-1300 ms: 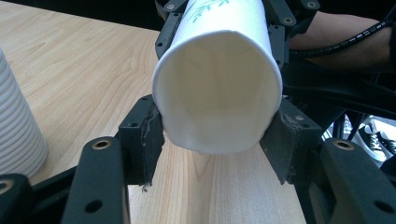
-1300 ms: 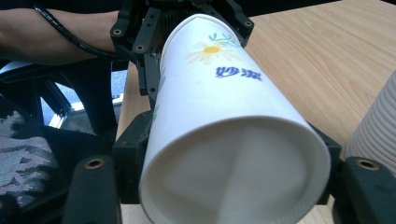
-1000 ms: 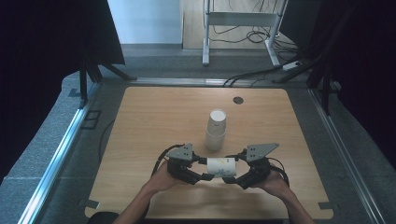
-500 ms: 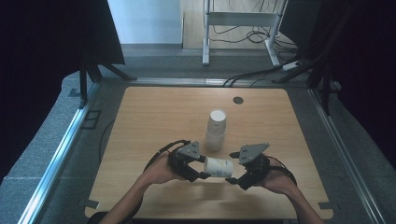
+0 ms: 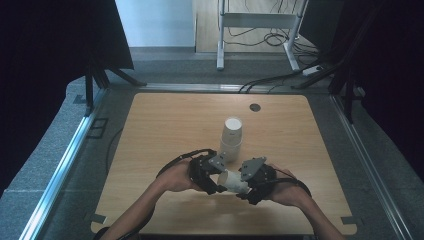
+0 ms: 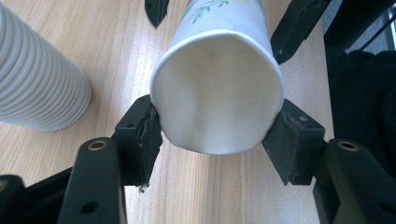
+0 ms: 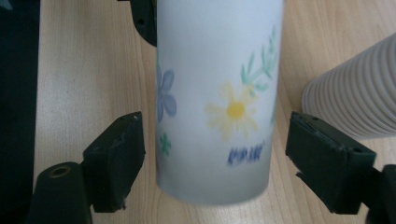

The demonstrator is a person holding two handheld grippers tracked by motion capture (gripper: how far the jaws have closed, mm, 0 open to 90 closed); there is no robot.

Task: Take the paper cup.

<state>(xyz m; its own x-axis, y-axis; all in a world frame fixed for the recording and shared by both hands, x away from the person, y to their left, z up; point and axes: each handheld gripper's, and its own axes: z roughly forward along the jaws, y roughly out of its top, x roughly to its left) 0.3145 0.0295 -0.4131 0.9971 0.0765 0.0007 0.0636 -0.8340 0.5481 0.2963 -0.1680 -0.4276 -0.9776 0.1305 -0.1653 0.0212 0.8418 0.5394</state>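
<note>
A white paper cup [image 6: 217, 88] lies on its side low over the pale wood-grain table [image 5: 165, 130], near its front edge, between the two hands. The left hand-held gripper [image 6: 217, 135] pinches the cup's rolled rim between its black jaws — the round mouth is squashed slightly out of true. The right hand-held gripper [image 7: 212, 158] stands open around the cup's base end, its pads clear of the smooth wall printed with blue and yellow flowers. Just beside them stands an upside-down stack of ribbed white cups [image 5: 231, 139].

Left gripper [image 5: 214, 176] fingers clamped; right gripper [image 5: 250, 186] fingers spread apart.
</note>
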